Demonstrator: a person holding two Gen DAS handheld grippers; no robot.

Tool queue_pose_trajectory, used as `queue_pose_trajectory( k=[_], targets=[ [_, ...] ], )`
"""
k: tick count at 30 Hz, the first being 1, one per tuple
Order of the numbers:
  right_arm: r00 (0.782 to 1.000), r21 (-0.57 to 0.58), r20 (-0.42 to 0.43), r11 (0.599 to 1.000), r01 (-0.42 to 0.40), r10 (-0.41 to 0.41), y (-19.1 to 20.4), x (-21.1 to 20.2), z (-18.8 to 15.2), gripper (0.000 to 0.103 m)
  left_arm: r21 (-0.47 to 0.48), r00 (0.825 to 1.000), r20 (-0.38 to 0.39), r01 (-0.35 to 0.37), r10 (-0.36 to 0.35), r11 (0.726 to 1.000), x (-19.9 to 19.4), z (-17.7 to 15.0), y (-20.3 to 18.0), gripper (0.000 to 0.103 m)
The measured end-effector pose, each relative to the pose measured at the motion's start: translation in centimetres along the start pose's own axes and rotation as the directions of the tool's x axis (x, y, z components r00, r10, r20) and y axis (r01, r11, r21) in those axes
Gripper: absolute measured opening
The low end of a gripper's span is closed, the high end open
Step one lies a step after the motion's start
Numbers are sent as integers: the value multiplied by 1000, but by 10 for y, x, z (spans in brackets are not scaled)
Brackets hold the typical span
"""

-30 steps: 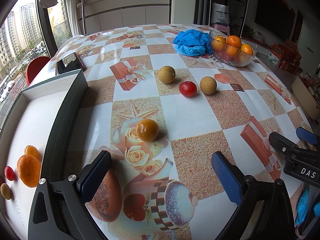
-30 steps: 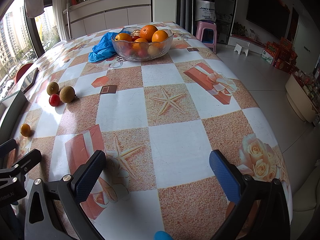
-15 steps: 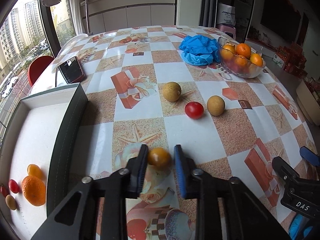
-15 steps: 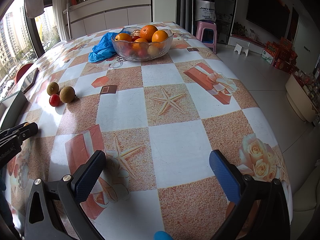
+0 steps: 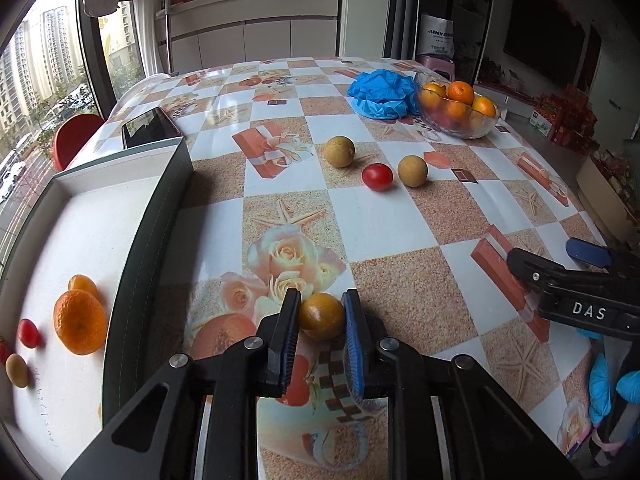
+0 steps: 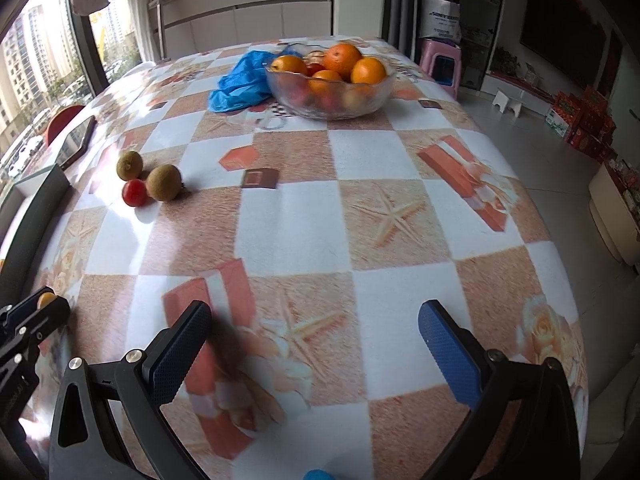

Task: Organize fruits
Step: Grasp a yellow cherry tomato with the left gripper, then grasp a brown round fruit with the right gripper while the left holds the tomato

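Left gripper (image 5: 320, 320) clamped on the small round orange fruit (image 5: 321, 316); white tray with dark rim (image 5: 156, 216) at nine o'clock, nearest this hand. Right gripper (image 6: 316, 344) wide open, empty, at three o'clock.

"DAS" on right gripper (image 5: 576, 280) body; "SINYER…" on white bag (image 5: 438, 38).
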State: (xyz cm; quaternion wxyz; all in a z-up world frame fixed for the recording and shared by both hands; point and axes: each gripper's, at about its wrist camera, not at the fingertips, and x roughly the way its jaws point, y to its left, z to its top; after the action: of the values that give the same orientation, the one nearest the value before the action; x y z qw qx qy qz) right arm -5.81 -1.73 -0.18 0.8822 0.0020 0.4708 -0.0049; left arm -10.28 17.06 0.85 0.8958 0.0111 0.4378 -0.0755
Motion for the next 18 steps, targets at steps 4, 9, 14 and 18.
queue_pose_trajectory(
  k=[4, 9, 14, 18],
  targets=[
    [999, -79, -3, 996, -47, 47, 32, 15, 24, 100, -30, 1000, 6, 12, -12, 999, -4, -4, 6, 23],
    [996, -150, 25, 986, -78, 83, 60, 29, 47, 88, -59, 999, 18, 31, -30, 998, -6, -9, 13, 23],
    [993, -188, 52, 977, -97, 109, 74, 33, 58, 68, -66, 999, 19, 43, -42, 997, -5, -8, 14, 23],
    [989, -206, 63, 971, -121, 137, 82, 32, 59, 28, -73, 998, 22, 53, -52, 996, -6, -8, 16, 23]
  ],
)
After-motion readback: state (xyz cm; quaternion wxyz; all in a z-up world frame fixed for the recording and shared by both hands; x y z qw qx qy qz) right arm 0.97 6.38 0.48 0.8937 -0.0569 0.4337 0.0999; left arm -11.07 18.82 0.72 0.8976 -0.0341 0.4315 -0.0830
